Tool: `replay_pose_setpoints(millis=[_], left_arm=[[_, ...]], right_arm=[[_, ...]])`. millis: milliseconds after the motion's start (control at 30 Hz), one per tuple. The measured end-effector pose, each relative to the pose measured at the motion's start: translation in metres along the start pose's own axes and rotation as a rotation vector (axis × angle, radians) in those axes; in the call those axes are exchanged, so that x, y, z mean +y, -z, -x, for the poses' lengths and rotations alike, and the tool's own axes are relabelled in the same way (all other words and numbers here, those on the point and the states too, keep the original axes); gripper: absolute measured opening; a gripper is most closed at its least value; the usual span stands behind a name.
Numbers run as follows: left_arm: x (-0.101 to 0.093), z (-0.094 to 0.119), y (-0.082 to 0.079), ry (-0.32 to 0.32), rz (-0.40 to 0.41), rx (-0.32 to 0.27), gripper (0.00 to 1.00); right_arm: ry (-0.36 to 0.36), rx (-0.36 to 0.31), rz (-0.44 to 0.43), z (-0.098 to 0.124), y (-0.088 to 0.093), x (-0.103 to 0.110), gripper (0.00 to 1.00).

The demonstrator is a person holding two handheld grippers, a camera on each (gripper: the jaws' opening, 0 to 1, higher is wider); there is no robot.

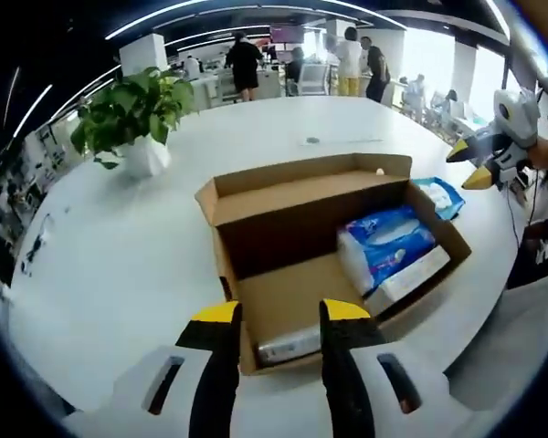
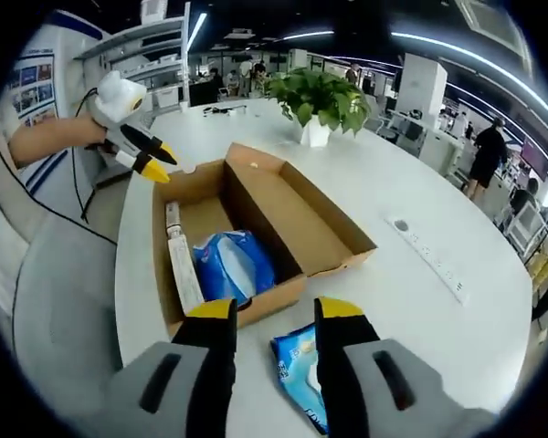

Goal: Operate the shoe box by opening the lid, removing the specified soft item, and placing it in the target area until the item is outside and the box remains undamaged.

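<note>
Open shoe box, blue tissue pack inside, print unreadable

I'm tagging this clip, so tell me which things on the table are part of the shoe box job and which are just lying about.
Part of the job:
- cardboard shoe box, lid already open
- blue-and-white soft pack inside the box
- left hand-held gripper and right hand-held gripper, both open

Just lying about:
- potted plant
- small blue packet on the table beside the box
- power strip
- white table
</note>
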State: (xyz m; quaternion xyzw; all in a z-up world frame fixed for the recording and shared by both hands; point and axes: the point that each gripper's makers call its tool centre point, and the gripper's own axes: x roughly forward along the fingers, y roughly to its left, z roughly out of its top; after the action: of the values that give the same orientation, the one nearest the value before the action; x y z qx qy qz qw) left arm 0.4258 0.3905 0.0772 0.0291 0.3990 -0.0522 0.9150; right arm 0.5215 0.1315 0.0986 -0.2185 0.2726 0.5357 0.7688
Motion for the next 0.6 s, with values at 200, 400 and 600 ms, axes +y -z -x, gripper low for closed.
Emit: replay_pose_setpoints(millis=[200,400,600], left_arm=[[0.015,0.004,0.012,-0.031,0.032,0.013,0.32],[0.024,0.003,0.025,-0.046,0.067,0.031,0.27],[0.026,-0.001,0.036,-0.044,0.127,0.045,0.17]], right_arm=[[-0.014,-0.002,0.018,-0.012,-0.005,0.005,0.28],[-0.031,0.005,0.035,-0.026,-0.007,0.01,0.26],[-0.047,0.028,0.081,-0.043,-0.006,0.018,0.23]])
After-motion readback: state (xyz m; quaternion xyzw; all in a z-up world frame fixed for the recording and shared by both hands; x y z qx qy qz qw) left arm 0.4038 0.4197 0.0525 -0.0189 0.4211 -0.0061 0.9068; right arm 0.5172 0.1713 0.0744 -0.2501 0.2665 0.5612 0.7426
